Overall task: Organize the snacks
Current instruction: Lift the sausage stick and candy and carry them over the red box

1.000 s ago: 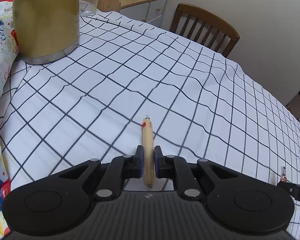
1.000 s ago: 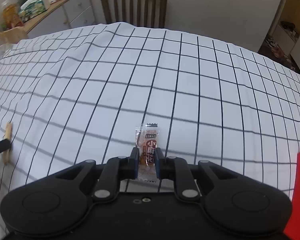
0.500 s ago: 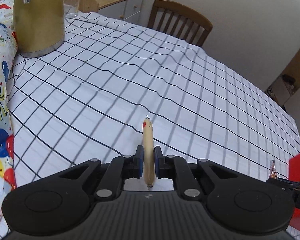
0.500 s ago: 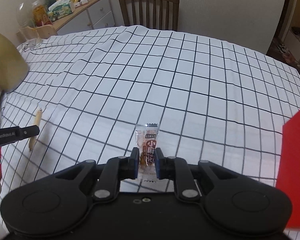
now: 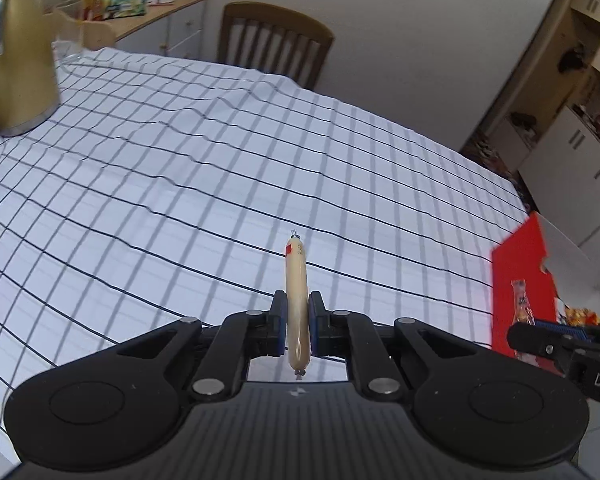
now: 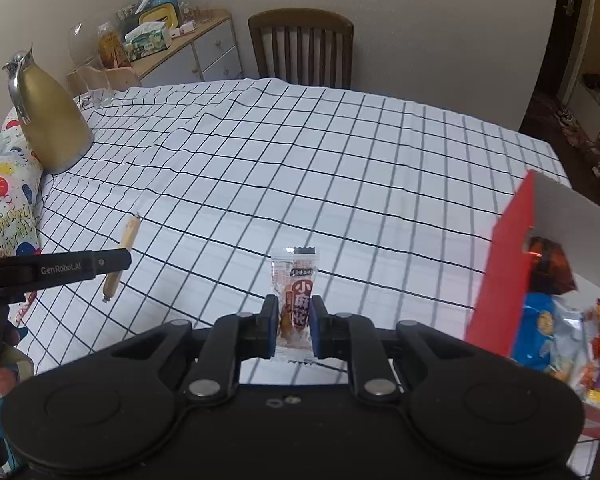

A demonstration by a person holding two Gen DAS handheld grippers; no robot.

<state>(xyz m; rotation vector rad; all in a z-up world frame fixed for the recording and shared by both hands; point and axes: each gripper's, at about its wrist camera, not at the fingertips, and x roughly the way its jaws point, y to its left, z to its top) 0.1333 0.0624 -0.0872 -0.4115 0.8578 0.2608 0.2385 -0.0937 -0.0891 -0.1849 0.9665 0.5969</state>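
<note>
My left gripper (image 5: 297, 322) is shut on a beige sausage stick (image 5: 296, 280) and holds it in the air above the checked tablecloth (image 5: 204, 168). The stick also shows in the right wrist view (image 6: 120, 256), with the left gripper's finger (image 6: 60, 266) across it. My right gripper (image 6: 295, 326) is shut on a small clear snack packet (image 6: 297, 300) with red print. A red box (image 6: 500, 272) with several snack packs inside stands at the right, close to the right gripper. It also shows in the left wrist view (image 5: 520, 276).
A gold kettle (image 6: 48, 120) stands at the table's far left beside a balloon-print bag (image 6: 10, 200). A drinking glass (image 6: 100, 92) is behind it. A wooden chair (image 6: 300, 48) is at the far side, a sideboard (image 6: 180, 52) behind.
Both grippers have risen and pulled back with their snacks, so more of the table shows. The red box has come further into both views at the right.
</note>
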